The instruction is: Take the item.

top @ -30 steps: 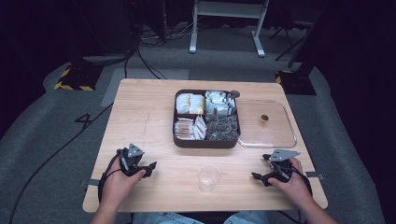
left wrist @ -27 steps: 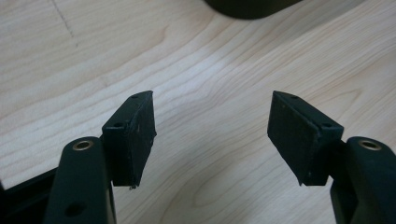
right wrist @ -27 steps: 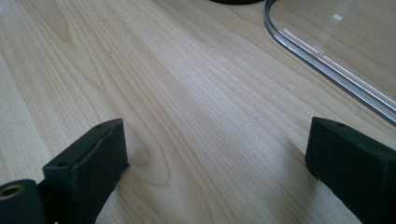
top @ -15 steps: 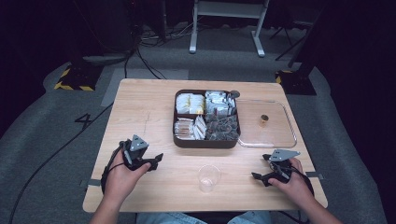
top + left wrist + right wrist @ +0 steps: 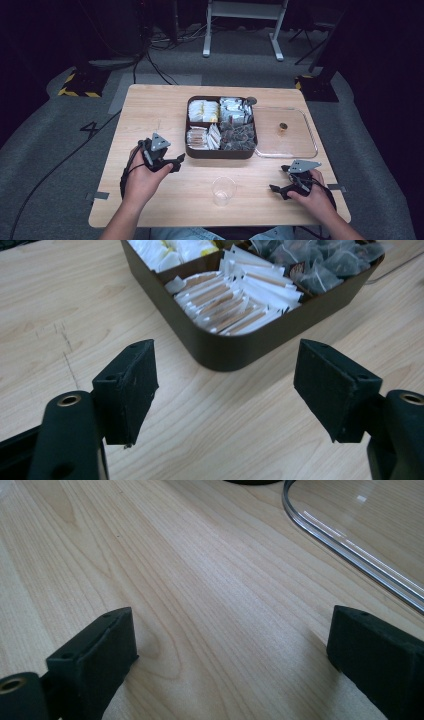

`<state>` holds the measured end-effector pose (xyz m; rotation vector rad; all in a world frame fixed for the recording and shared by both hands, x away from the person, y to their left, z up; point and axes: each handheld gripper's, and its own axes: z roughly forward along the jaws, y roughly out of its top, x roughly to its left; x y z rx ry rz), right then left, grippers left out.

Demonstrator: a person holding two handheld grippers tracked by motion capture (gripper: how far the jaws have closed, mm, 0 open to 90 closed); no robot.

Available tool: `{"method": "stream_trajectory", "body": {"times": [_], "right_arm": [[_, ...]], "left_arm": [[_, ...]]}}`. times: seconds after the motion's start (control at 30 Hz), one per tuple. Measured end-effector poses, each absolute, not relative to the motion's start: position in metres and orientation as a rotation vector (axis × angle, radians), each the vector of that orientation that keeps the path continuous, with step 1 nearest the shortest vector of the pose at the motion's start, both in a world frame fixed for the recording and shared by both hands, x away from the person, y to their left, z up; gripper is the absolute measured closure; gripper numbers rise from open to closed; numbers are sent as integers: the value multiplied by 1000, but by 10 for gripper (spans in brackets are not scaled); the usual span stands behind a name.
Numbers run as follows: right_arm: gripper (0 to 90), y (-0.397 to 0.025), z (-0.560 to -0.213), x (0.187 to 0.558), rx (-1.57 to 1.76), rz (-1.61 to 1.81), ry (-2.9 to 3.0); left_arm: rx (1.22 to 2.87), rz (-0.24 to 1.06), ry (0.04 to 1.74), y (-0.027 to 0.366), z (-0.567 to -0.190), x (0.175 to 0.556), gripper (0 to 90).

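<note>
Sitting just ahead of the left gripper (image 5: 172, 164), the brown compartment tray (image 5: 220, 347) shows its near corner with white sachets (image 5: 235, 302) between the widely parted, empty jaws. Resting well right of the tray, near the clear lid (image 5: 350, 535), the right gripper (image 5: 280, 189) gapes wide over bare table (image 5: 200, 580), holding nothing.

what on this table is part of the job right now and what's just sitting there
In the job:
- left gripper, open, aimed at the tray
- brown compartment tray
- white and tan packets in its nearest compartment

Lying about:
- clear plastic cup
- clear lid beside the tray
- right gripper, open, low over bare wood
</note>
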<state>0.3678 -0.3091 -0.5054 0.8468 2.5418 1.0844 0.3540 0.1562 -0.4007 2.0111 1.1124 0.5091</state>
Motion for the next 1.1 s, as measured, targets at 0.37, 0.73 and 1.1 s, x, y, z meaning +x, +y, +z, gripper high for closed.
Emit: {"method": "stream_trajectory", "body": {"times": [0.37,0.73,1.1], "right_arm": [[57,-309,-505,368,847,1084,2542],[57,-309,-505,368,847,1083,2543],[57,-308,-505,371,844,1082,2546]], "left_arm": [[2000,505,1082,123,-385,383,312],[2007,540,1100,91,-375,416,333],[1955,496,1141,77,-381,450,363]]}}
